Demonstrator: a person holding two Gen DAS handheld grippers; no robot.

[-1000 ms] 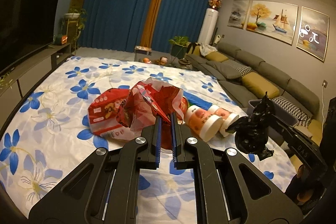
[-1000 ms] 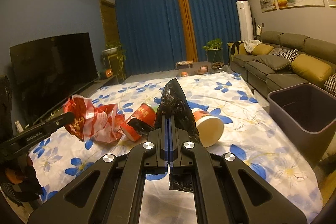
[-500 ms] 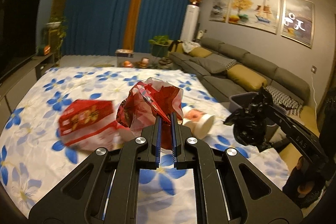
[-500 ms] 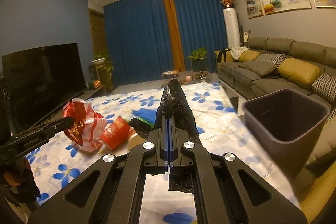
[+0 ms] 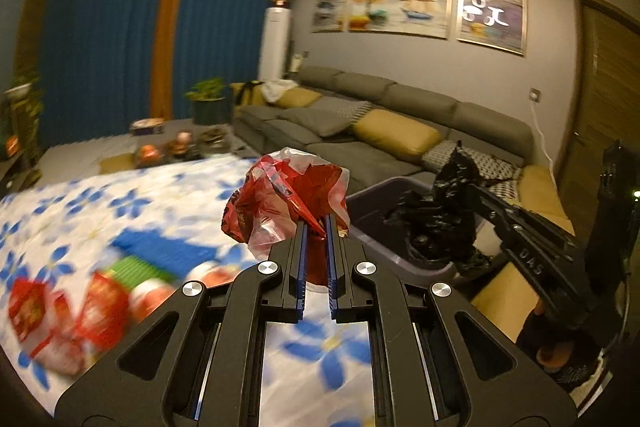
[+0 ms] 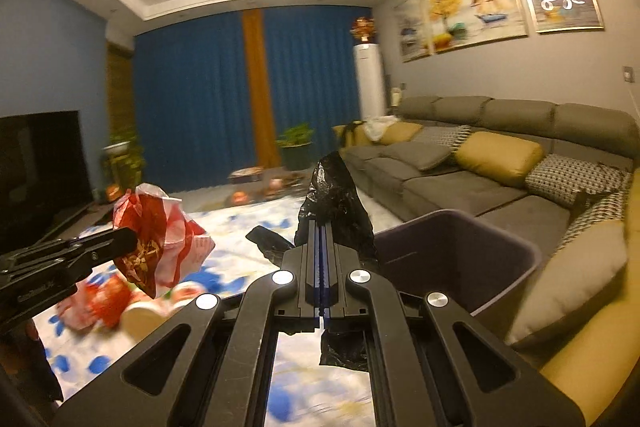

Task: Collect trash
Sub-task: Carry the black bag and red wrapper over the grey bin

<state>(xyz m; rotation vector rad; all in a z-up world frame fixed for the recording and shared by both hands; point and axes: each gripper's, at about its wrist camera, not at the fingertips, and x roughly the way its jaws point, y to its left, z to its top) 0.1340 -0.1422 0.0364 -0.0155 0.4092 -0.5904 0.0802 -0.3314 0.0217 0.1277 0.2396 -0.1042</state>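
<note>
Item 1: dark purple-grey bin (image 6: 476,247), open-topped, standing between the flower-print bench (image 5: 132,203) and the grey sofa (image 6: 460,183). The inner walls that show in the right wrist view are bare; its floor is hidden behind the tool there, and in the left wrist view the black bag covers most of the opening.

Item 2: red-and-white plastic bag (image 5: 286,199), crumpled, clamped in the left tool (image 5: 316,223), whose jaws are drawn in on a fold of it. Held in the air above the bench, near the bin's rim (beside it, not over the opening).

Item 3: black plastic bag (image 6: 334,199), crumpled, pinched in the right tool (image 6: 322,227), whose jaws are pressed together on it. In the left wrist view it hangs over the bin's mouth.

Item 4: remaining litter on the bench: red snack wrappers (image 5: 60,311) and a round tub (image 6: 140,319), too blurred to tell apart further.
</note>
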